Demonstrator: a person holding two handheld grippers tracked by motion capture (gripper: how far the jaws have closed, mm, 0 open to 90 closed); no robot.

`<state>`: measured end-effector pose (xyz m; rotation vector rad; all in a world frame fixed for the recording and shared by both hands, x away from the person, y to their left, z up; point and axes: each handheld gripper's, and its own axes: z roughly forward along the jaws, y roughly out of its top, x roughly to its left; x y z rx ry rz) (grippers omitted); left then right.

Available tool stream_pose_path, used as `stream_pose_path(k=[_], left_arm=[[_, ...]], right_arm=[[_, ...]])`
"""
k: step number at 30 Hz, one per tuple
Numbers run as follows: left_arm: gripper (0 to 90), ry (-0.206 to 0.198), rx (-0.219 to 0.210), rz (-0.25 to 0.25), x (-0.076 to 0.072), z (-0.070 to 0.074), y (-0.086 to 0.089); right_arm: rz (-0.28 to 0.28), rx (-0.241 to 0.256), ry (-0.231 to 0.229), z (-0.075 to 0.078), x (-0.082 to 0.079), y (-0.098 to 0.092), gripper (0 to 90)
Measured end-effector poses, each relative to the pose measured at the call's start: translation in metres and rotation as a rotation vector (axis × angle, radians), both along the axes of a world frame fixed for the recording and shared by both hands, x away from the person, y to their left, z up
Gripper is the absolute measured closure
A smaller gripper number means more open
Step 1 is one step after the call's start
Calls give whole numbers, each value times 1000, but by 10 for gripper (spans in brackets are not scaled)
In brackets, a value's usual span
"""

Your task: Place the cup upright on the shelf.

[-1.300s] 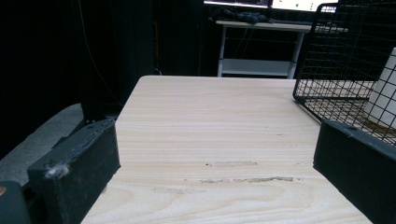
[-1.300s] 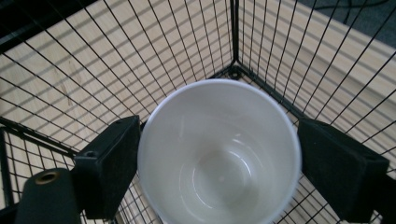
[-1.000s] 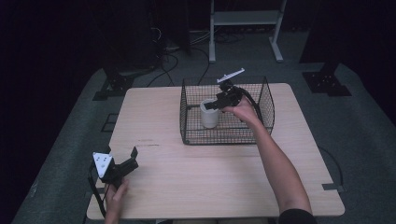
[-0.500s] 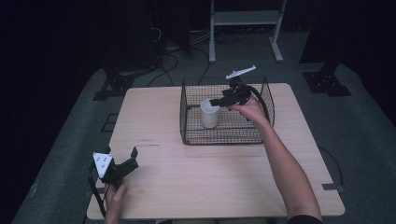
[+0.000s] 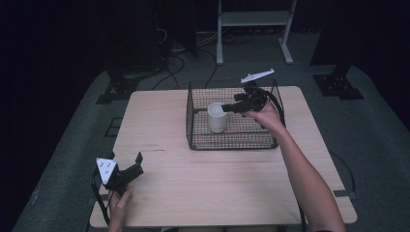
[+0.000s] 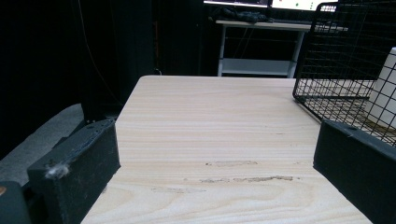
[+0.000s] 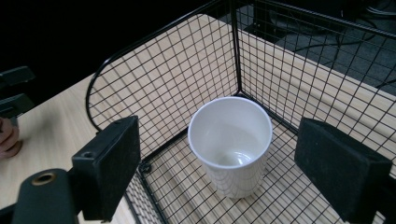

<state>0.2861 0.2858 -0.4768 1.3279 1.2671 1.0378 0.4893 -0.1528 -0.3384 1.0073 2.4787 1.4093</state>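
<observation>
Standing upright on the floor of a black wire basket [image 5: 231, 140] is a white cup [image 5: 217, 117], its mouth turned up and its long axis vertical. The cup is seen in the left half of the basket, apart from the wire walls, and nothing is seen inside it in the right gripper view [image 7: 230, 144]. No other thing is held in the basket, whose top is open. The basket is placed on the far half of the tabletop [image 5: 203, 193], its far side near the tabletop's far edge and its right wall short of the right edge. A wide stretch of bare wood is left between the basket's near wall and the tabletop's near edge, and more to the left of the basket.

The right tongs [image 5: 227, 108] are held over the basket, just right of the cup and above its rim, pointing leftward at it. Their jaws are spread wide, nothing is gripped, and the cup is not touched by either.

The left tongs [image 5: 137, 162] are held low at the near left corner of the tabletop, well apart from the basket, aimed toward it. Their jaws are likewise parted with only bare wood between them. In the left gripper view the basket [image 6: 345, 56] and a part of the cup [image 6: 385, 88] are seen at the right.
</observation>
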Motion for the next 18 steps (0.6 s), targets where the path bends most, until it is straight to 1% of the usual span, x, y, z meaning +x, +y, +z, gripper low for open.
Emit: stream_pose_path(k=[10, 11, 13, 15, 17, 18], left_arm=[[0, 2, 2, 2, 0, 0, 0], [0, 2, 2, 2, 0, 0, 0], [0, 3, 2, 3, 0, 0, 0], [0, 2, 2, 3, 0, 0, 0], [0, 3, 1, 5, 0, 0, 0], [0, 3, 1, 4, 0, 0, 0]], right_arm=[[30, 4, -18, 0, -28, -18, 138], [36, 3, -13, 0, -32, -20, 138], [38, 8, -24, 0, -37, -23, 138], [47, 17, -20, -1, -43, -26, 141], [53, -3, -23, 0, -47, -27, 140], [52, -2, -28, 0, -50, -28, 140]])
